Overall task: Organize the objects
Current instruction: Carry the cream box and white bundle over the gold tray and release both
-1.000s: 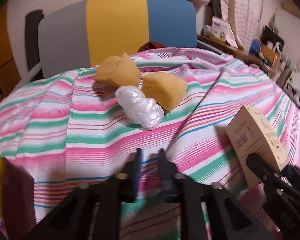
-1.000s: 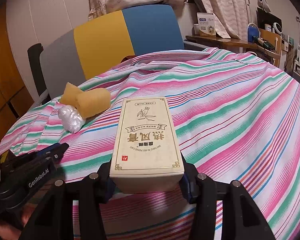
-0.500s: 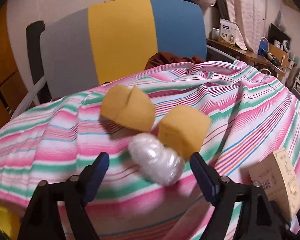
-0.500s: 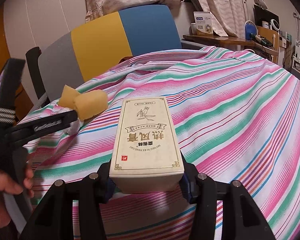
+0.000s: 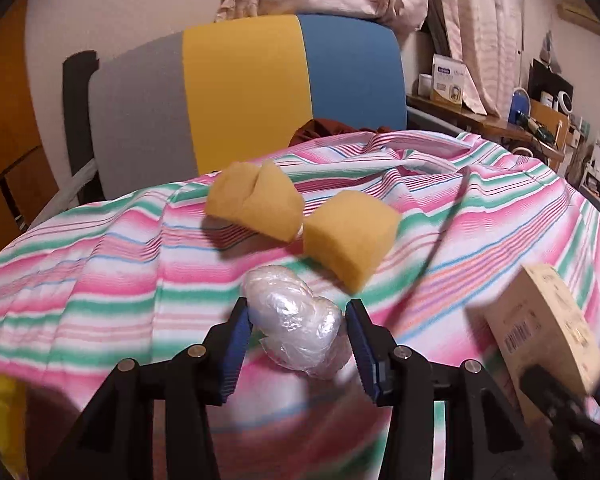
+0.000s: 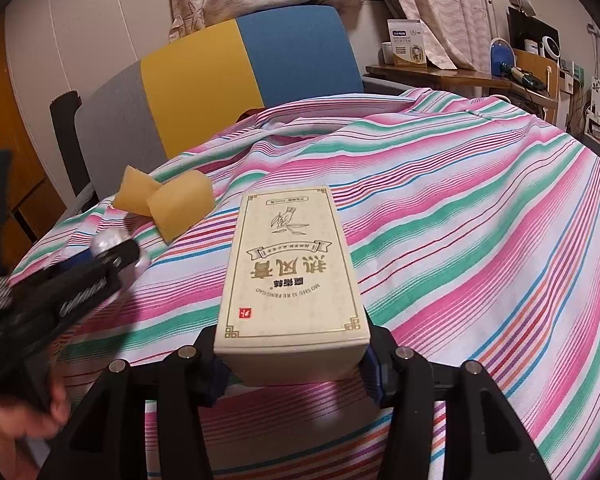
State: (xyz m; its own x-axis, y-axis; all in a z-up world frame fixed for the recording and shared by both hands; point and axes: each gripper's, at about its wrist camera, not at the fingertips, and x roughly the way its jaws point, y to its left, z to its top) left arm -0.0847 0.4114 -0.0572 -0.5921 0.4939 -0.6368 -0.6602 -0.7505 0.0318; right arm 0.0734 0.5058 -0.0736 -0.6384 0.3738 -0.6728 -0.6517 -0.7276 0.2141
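Observation:
A crumpled clear plastic bundle point(image 5: 294, 322) lies on the striped cloth between the blue pads of my left gripper point(image 5: 298, 334). The jaws stand open around it, with small gaps on both sides. Two yellow sponges point(image 5: 256, 204) point(image 5: 350, 232) lie just behind it. My right gripper point(image 6: 294, 364) is shut on a cream carton with Chinese lettering point(image 6: 292, 272), held lengthwise over the cloth. The carton also shows at the right in the left wrist view point(image 5: 548, 324). The left gripper and the bundle point(image 6: 114, 240) show at the left in the right wrist view.
The striped cloth point(image 6: 480, 240) covers a rounded table. A chair with grey, yellow and blue back point(image 5: 244, 92) stands behind it. A cluttered wooden shelf point(image 6: 460, 72) is at the back right. A hand point(image 6: 16, 428) holds the left gripper.
My left gripper opened, moved forward and lowered around the plastic bundle, then narrowed its jaws toward it. The right gripper kept hold of the carton and barely moved.

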